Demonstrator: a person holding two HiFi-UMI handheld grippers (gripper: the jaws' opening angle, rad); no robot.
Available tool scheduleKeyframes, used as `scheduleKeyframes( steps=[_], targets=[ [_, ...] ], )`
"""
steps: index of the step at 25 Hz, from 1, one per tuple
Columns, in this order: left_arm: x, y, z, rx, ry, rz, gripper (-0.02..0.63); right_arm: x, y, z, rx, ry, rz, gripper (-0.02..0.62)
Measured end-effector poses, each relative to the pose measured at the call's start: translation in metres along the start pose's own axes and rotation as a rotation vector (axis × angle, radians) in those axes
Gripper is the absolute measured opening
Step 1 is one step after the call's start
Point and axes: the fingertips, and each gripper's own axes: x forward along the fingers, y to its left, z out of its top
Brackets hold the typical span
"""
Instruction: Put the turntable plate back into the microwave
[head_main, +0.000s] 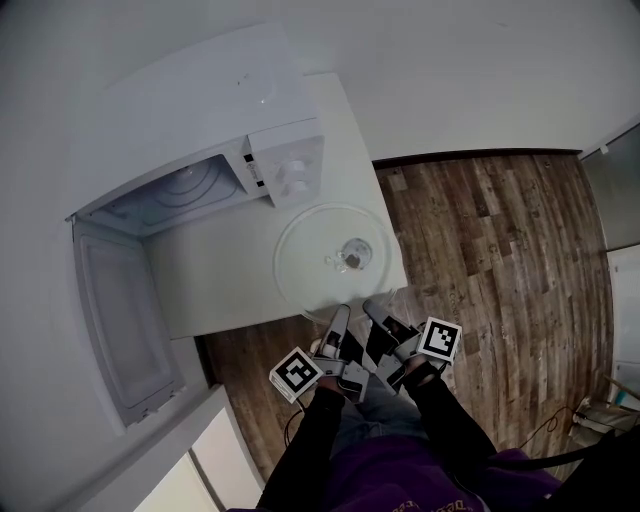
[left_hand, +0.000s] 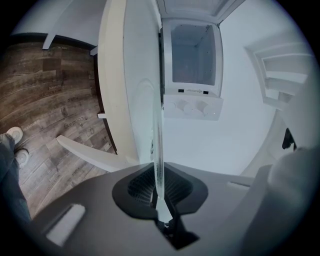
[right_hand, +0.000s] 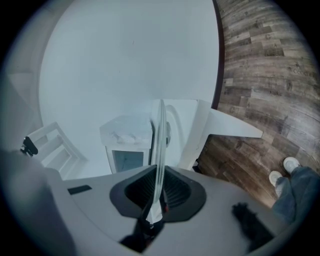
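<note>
— Where is the plate (head_main: 305, 250)?

— Outside the microwave (head_main: 200, 140), on the white desk (head_main: 215, 290) at its near right corner, just in front of the panel with the two knobs (head_main: 295, 178). It is clear glass with a small hub in the middle, and its near rim reaches the desk's front edge. I cannot tell whether it rests fully on the desk or is raised a little.

— And the microwave?

— Its door (head_main: 115, 320) hangs wide open to the left, and the cavity faces the plate.

— The left claw (head_main: 338, 312)?

— Clamped on the plate's near rim. Its own view shows the glass edge-on, running down between the ribbed pads, which press on it from both sides.

— The right claw (head_main: 375, 305)?

— The same: closed on the rim, just beside the left one. Both reach in from the wooden floor (head_main: 500, 250) side, side by side.
</note>
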Motion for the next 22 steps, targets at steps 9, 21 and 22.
scheduleKeyframes(
  steps=[9,21,22],
  targets=[
    [-0.002,-0.009,0.005,-0.046,-0.044,-0.041,0.032,0.002,0.012,0.001,-0.024,-0.004,0.029,0.044],
    [-0.013,-0.015,0.01,-0.045,-0.073,-0.066,0.037,0.007,0.023,-0.007,-0.061,0.018,0.056,0.044],
    [-0.014,-0.016,0.011,-0.045,-0.077,-0.069,0.038,0.007,0.024,-0.008,-0.066,0.023,0.058,0.044]
  ],
)
